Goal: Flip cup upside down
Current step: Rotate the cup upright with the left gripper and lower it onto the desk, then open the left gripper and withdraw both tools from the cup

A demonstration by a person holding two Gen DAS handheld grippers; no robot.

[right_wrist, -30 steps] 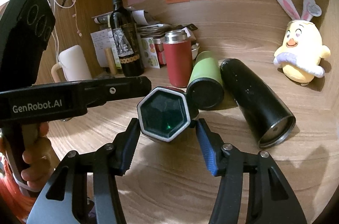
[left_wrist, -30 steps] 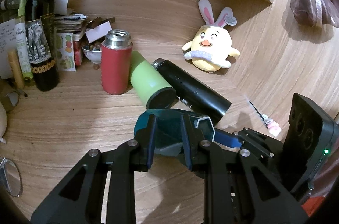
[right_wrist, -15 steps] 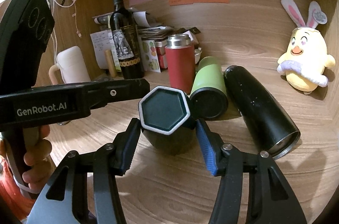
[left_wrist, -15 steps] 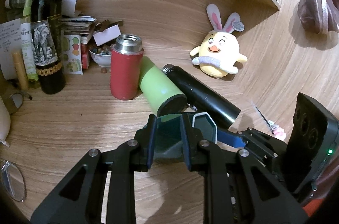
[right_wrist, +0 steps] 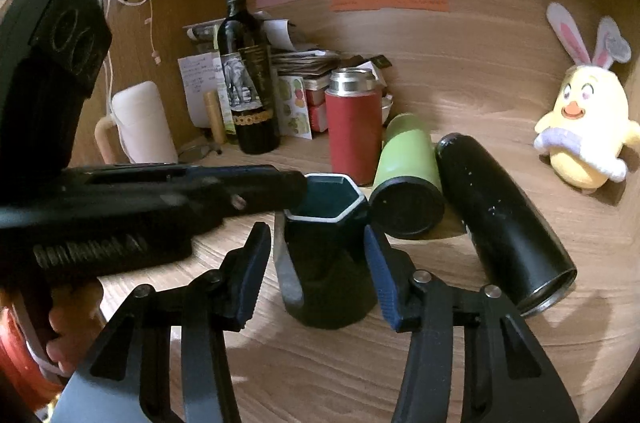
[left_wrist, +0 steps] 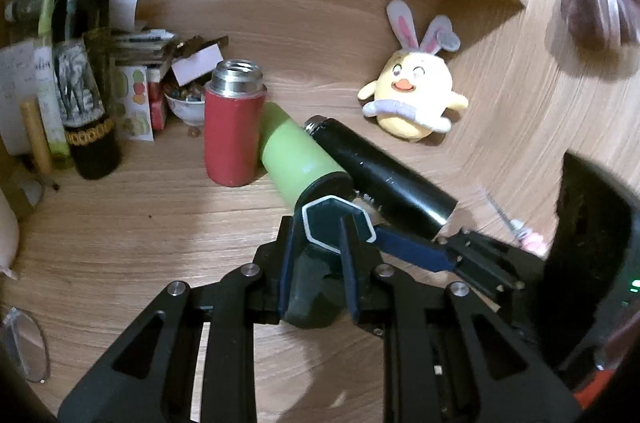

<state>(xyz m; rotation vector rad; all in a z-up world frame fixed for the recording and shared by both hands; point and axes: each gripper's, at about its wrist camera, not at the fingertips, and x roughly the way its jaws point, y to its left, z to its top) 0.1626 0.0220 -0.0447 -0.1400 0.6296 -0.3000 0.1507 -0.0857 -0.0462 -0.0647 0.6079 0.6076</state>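
Observation:
The cup (right_wrist: 328, 263) is a dark green hexagonal mug with a white rim, standing upright on the wooden desk, mouth up. It also shows in the left wrist view (left_wrist: 324, 247). My left gripper (left_wrist: 318, 263) is shut on the cup, one finger inside the mouth and one outside on the wall. In the right wrist view it reaches in from the left at the rim. My right gripper (right_wrist: 316, 255) is open, its blue-padded fingers on either side of the cup; contact is unclear.
Behind the cup lie a green flask (right_wrist: 408, 175) and a black flask (right_wrist: 504, 219); a red flask (right_wrist: 352, 127) stands upright. A wine bottle (right_wrist: 248, 75), papers, a white mug (right_wrist: 140, 123) and a plush chick (right_wrist: 584, 131) line the back wall.
The cup has turned from lying with its mouth toward the right camera to standing upright on the desk. The left gripper turned with it; the right fingers stayed open around it.

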